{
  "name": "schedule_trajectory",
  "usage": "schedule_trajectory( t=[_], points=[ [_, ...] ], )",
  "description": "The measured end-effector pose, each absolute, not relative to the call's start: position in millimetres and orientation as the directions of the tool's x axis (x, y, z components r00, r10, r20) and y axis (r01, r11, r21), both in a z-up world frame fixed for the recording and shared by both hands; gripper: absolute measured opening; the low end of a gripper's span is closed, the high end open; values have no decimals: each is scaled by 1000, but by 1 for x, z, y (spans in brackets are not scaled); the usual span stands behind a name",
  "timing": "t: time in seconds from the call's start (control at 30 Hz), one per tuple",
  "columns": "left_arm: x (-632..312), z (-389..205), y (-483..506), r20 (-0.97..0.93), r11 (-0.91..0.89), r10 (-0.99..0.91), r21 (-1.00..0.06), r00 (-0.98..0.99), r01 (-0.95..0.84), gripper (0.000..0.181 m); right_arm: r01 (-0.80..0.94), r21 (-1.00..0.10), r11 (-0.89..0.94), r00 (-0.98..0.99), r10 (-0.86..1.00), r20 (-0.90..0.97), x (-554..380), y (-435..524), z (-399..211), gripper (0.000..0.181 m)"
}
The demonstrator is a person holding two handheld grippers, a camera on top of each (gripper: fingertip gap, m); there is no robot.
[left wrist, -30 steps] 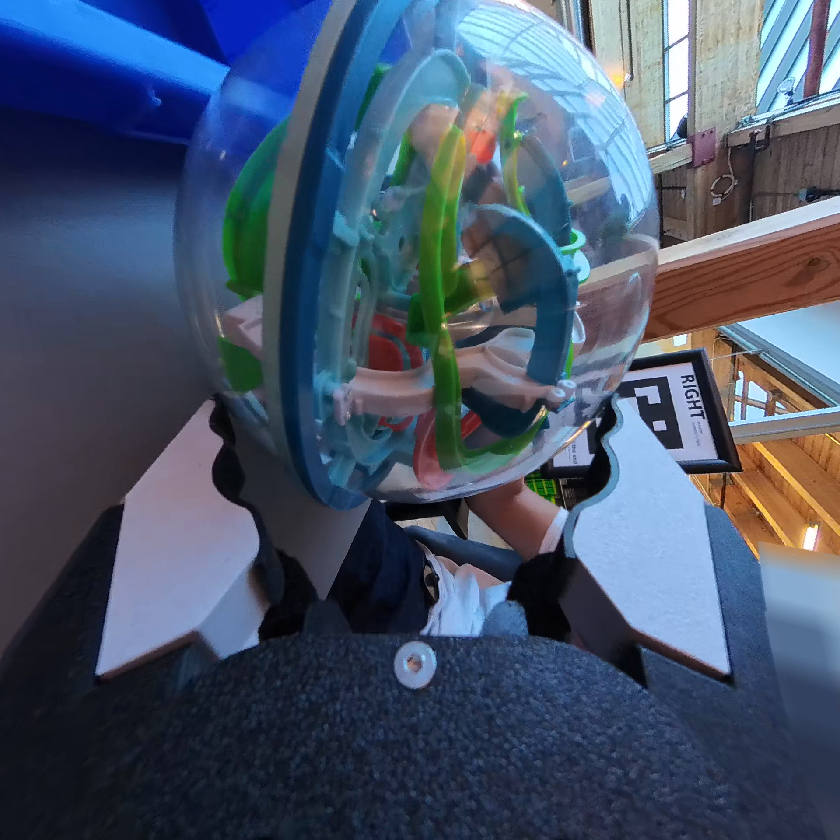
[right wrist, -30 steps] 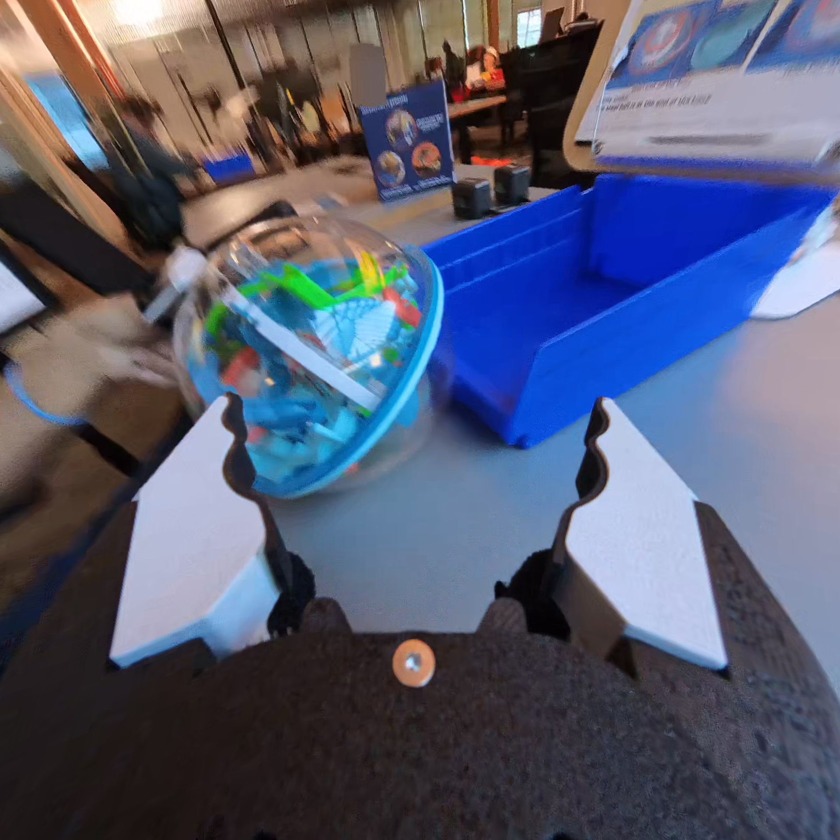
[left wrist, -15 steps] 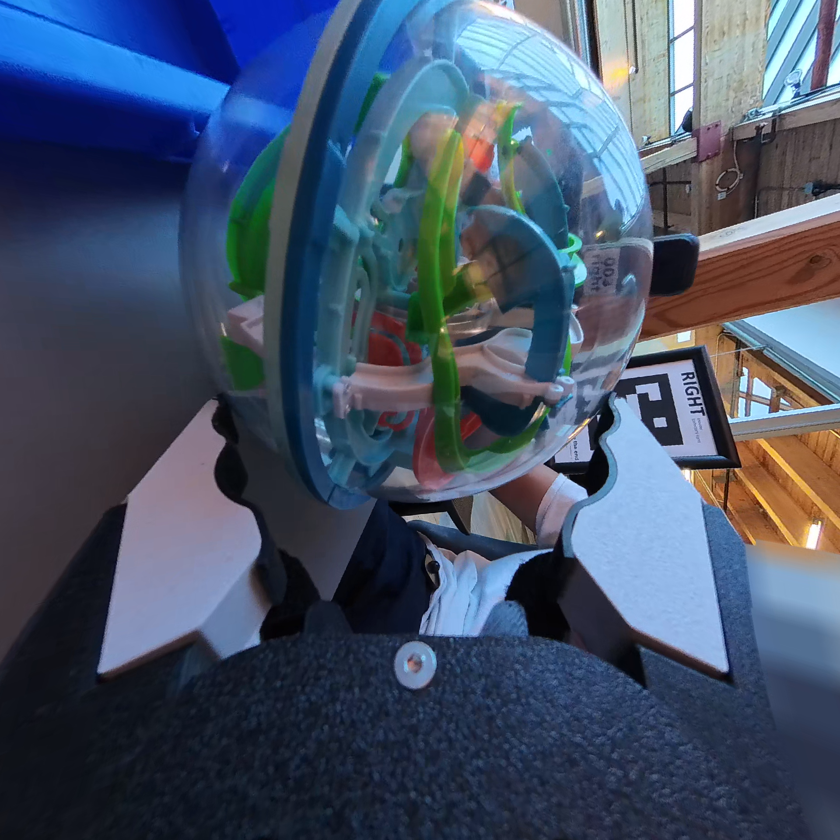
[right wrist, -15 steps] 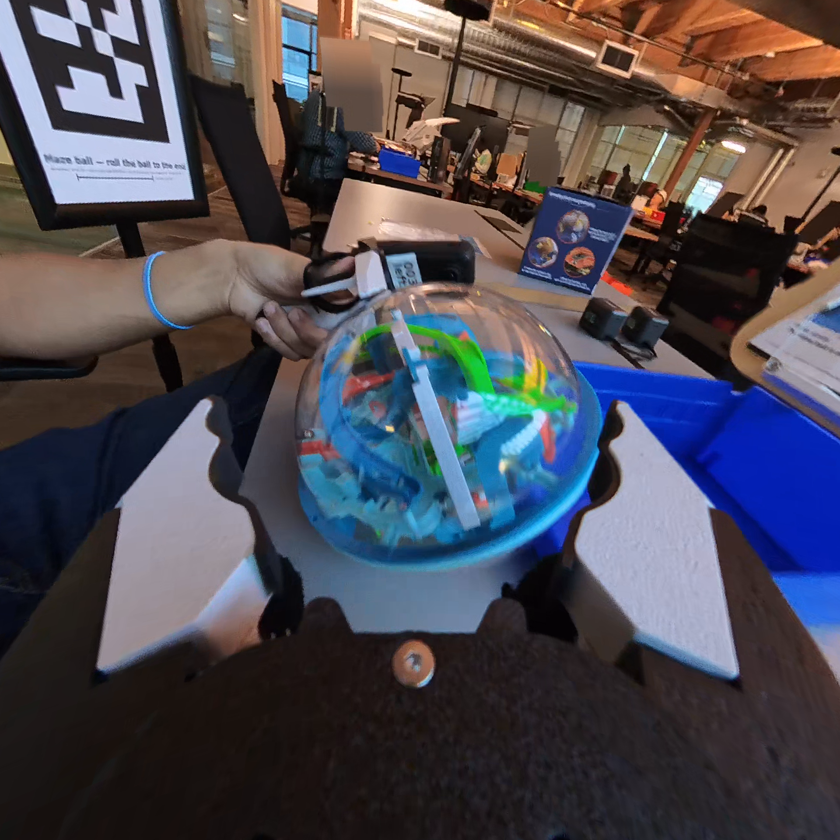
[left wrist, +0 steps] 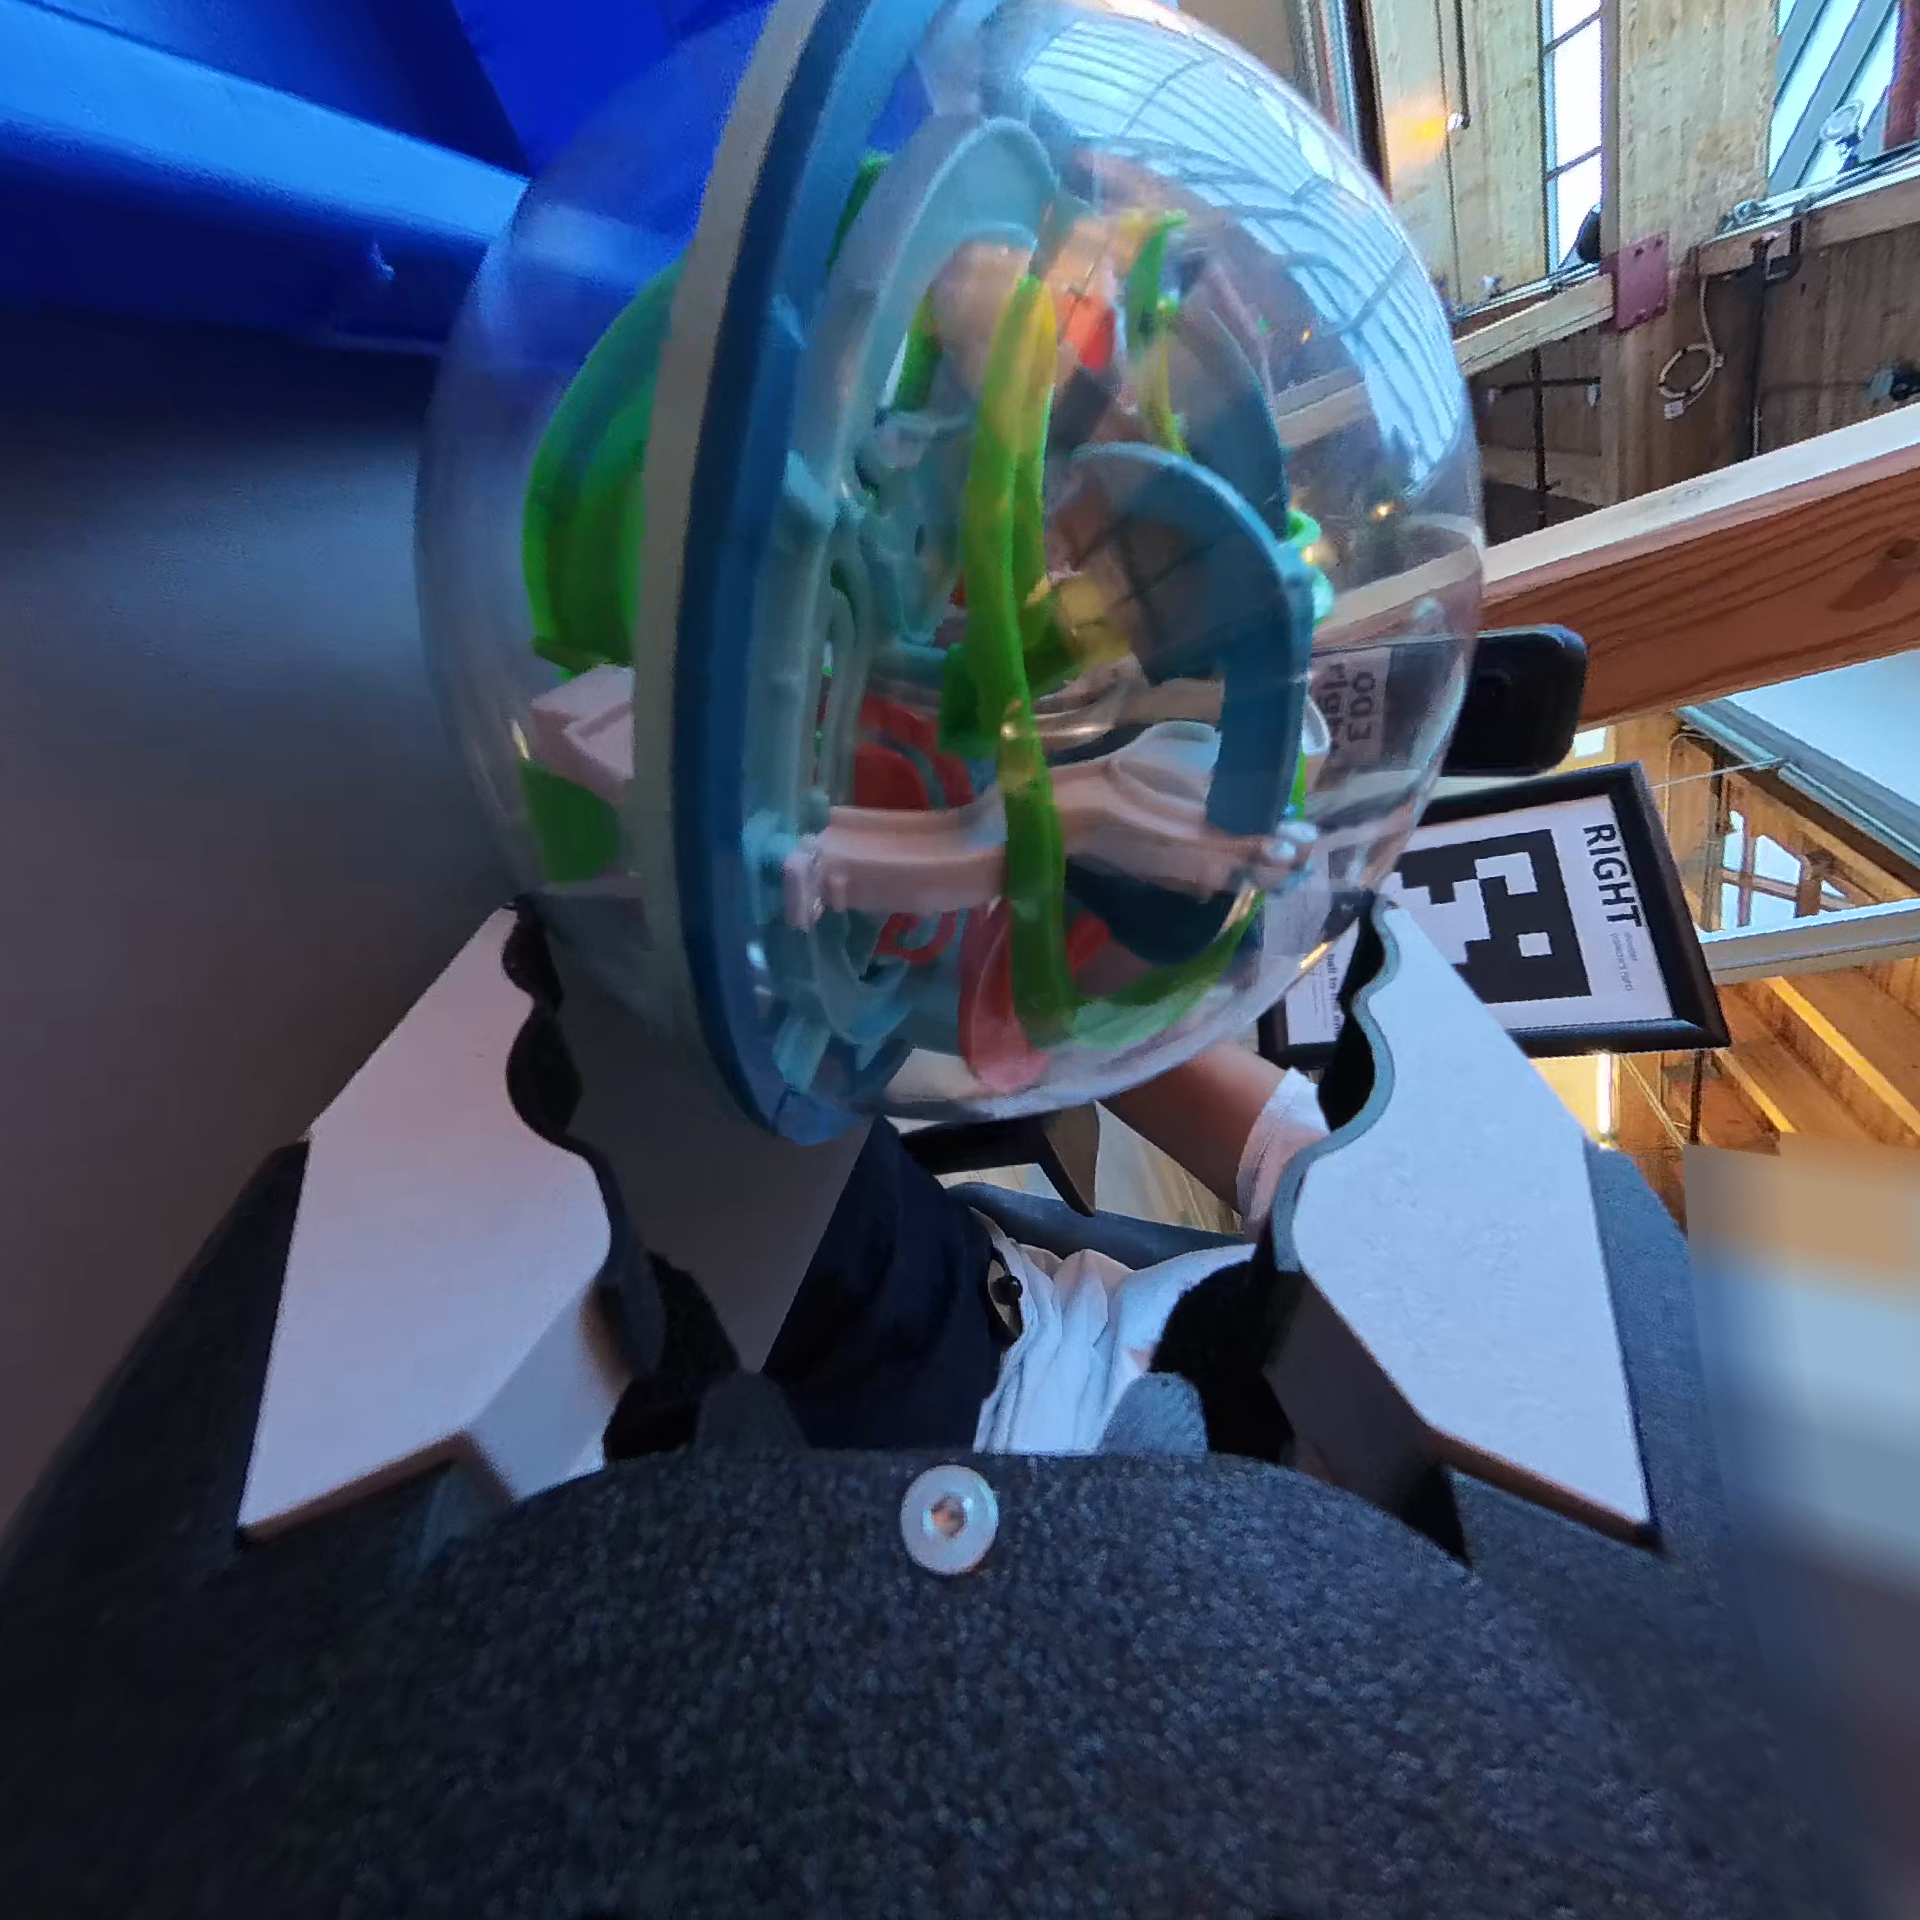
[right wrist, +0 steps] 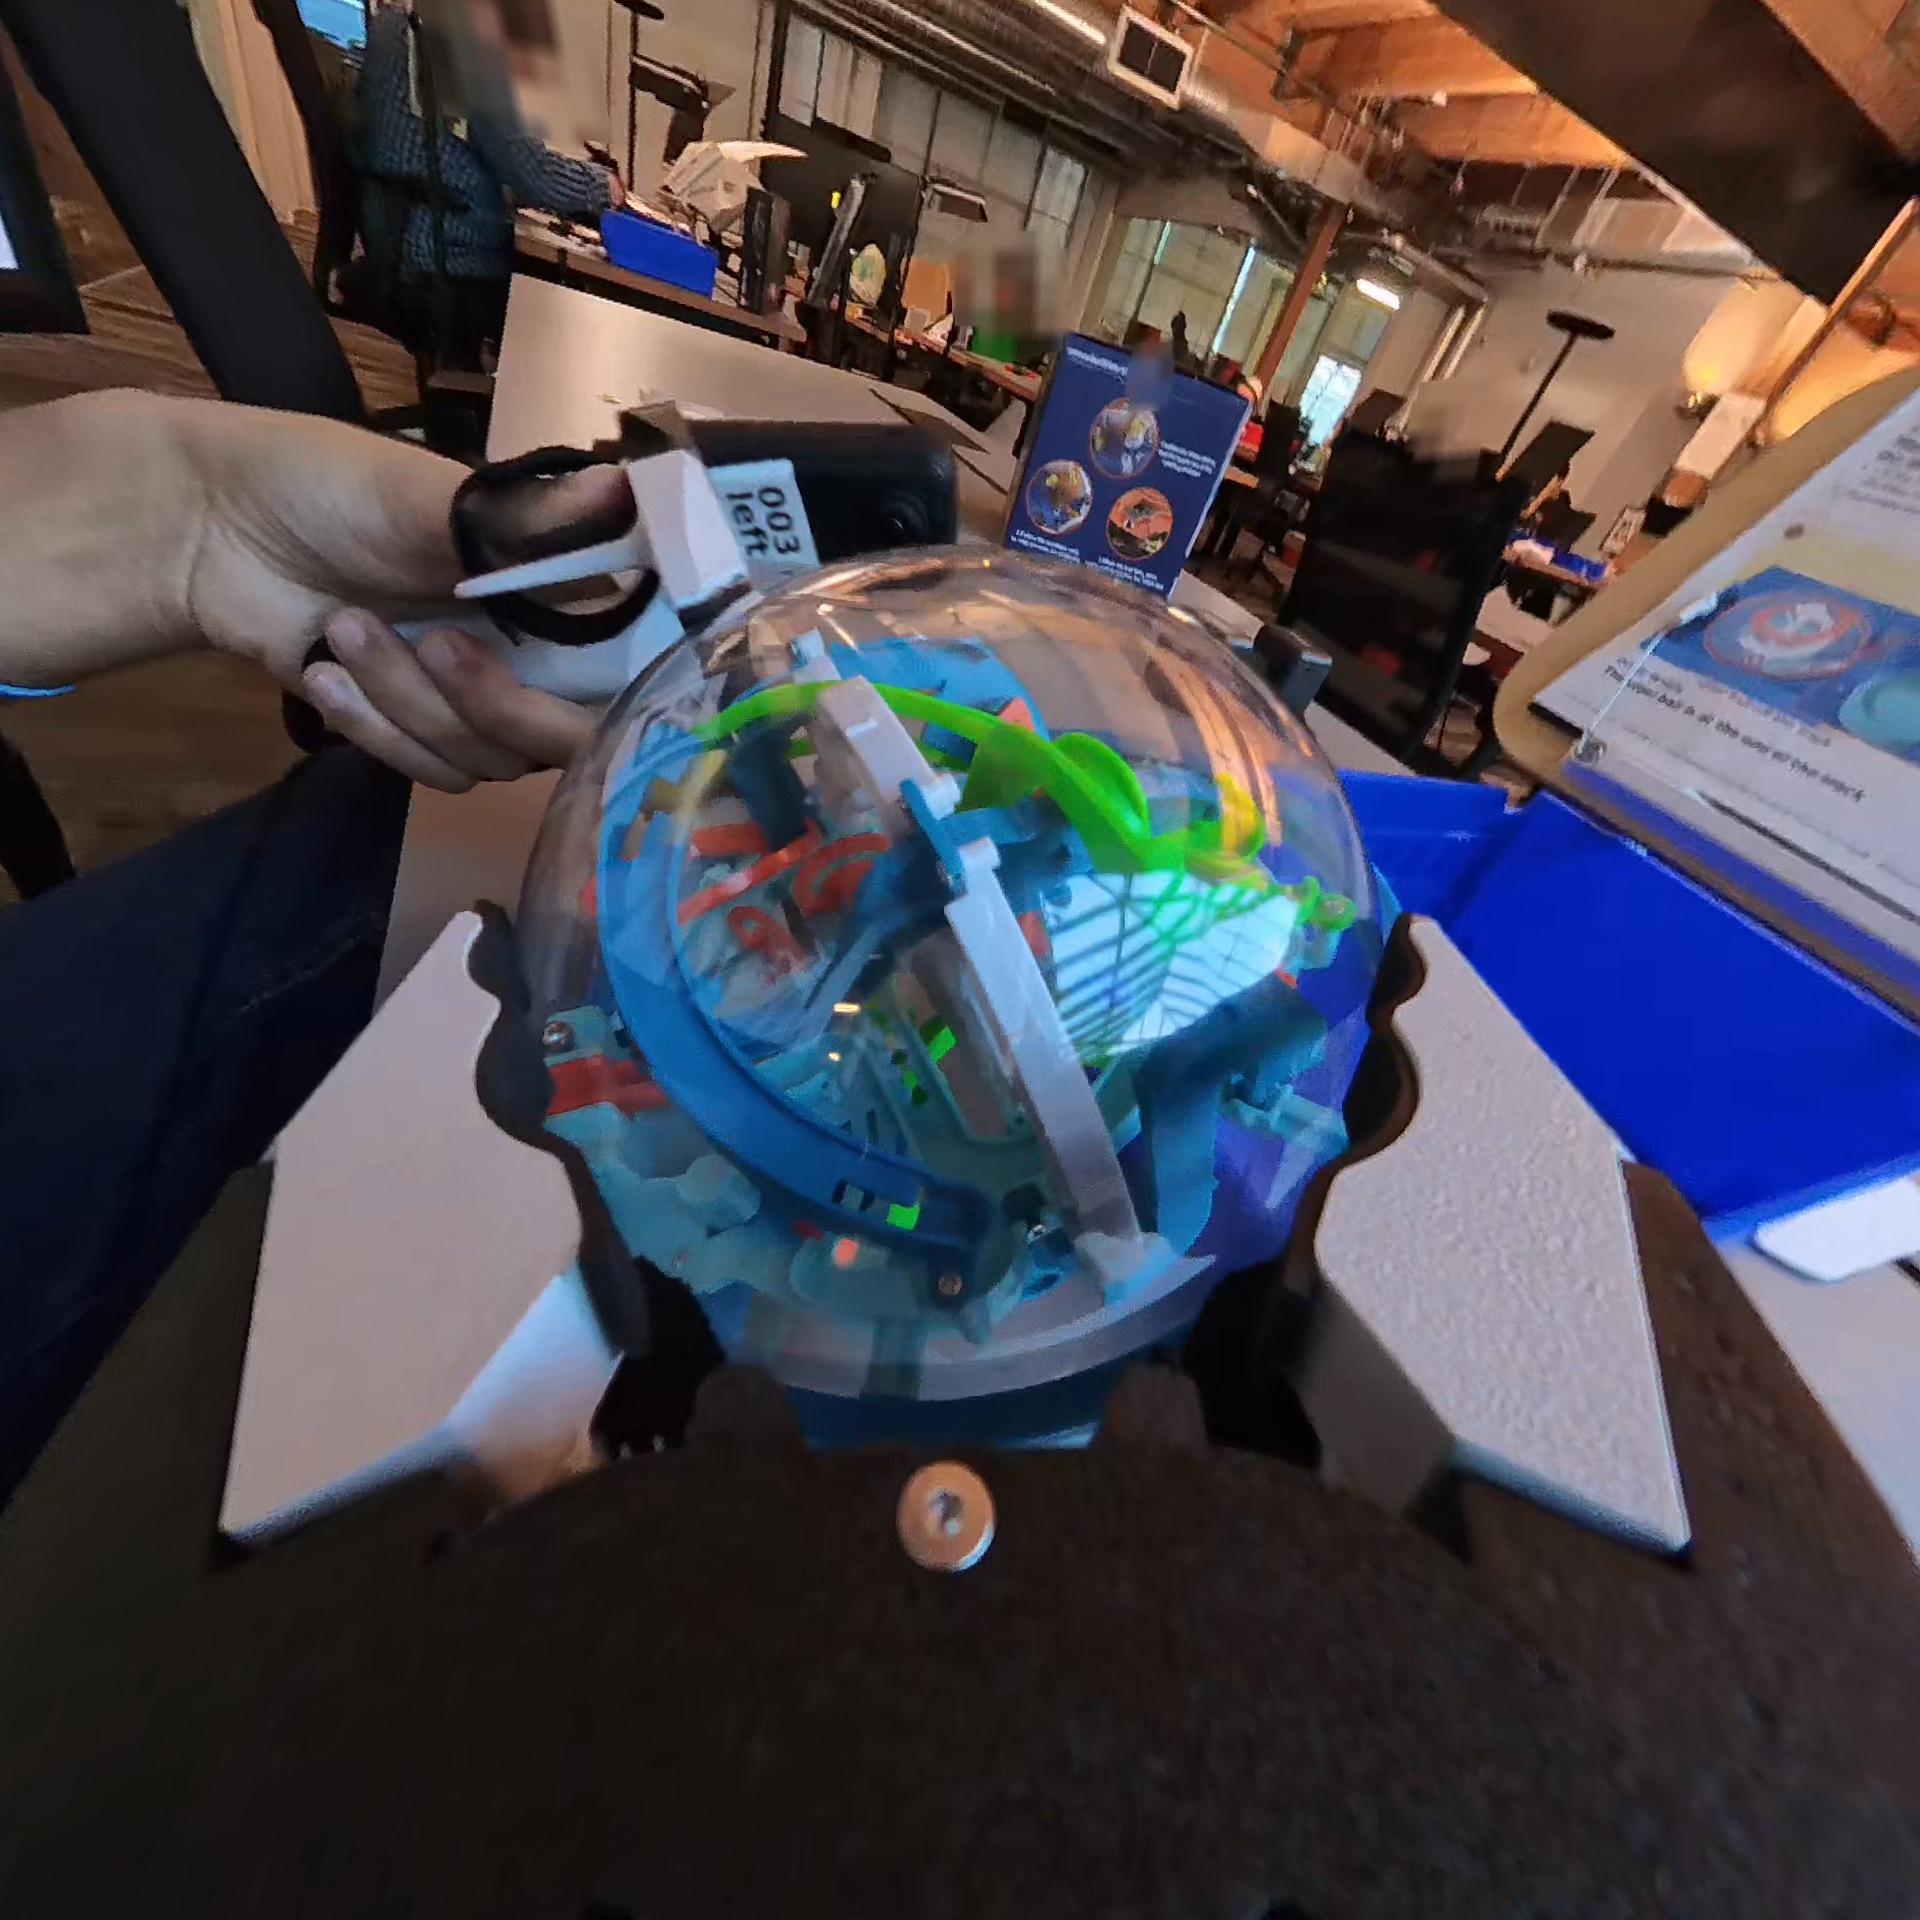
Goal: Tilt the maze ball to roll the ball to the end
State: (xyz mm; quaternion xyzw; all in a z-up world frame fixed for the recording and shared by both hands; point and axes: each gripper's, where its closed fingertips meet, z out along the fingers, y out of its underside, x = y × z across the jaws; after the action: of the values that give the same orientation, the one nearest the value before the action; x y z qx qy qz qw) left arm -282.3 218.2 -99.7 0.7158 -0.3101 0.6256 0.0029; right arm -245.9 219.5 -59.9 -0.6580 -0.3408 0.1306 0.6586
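The maze ball (left wrist: 987, 623) is a clear sphere with green, blue, red and white tracks on a blue base. It rests on the grey table (left wrist: 208, 727). My left gripper (left wrist: 940, 925) is open, its fingertips at the ball's near sides. My right gripper (right wrist: 940, 930) is open, and the maze ball (right wrist: 935, 987) fills the gap between its fingers. The left gripper (right wrist: 675, 530), held by a hand (right wrist: 260, 551), shows behind the ball in the right wrist view. The right gripper's body (left wrist: 1517, 707) shows beyond the ball in the left wrist view. I cannot pick out the small ball inside.
A blue bin (right wrist: 1662, 987) stands right beside the ball, also in the left wrist view (left wrist: 208, 156). An instruction board (right wrist: 1766, 707) leans over the bin. A blue box (right wrist: 1132, 478) stands farther back. A framed marker sign (left wrist: 1507, 914) and the person's leg (right wrist: 156, 1039) are near the table edge.
My right gripper swung round from the side and closed in until the ball sits between its open fingers. My left gripper edged slightly nearer the ball.
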Motion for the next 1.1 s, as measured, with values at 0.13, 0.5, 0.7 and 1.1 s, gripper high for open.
schedule_trajectory(
  t=[0.13, 0.5, 0.7, 1.1],
  points=[
    [-296, -93, 216, 890, -787, -455, -421, -35, -450, 132, 207, -978, 37, 752, 633, 183, -235, 220, -62, 153],
    [-315, -99, 229, 802, -763, -597, -575, -18, -294, 67, 135, -989, 63, 758, 636, 144, -236, 220, -60, 152],
    [-316, -90, 232, 799, -774, -601, -588, -17, -237, 26, 11, -1000, -7, 779, 627, 4, -224, 218, -59, 151],
    [-317, -80, 227, 801, -774, -597, -590, -47, -229, 11, -50, -990, -132, 802, 585, -119, -226, 213, -43, 151]
  ],
)
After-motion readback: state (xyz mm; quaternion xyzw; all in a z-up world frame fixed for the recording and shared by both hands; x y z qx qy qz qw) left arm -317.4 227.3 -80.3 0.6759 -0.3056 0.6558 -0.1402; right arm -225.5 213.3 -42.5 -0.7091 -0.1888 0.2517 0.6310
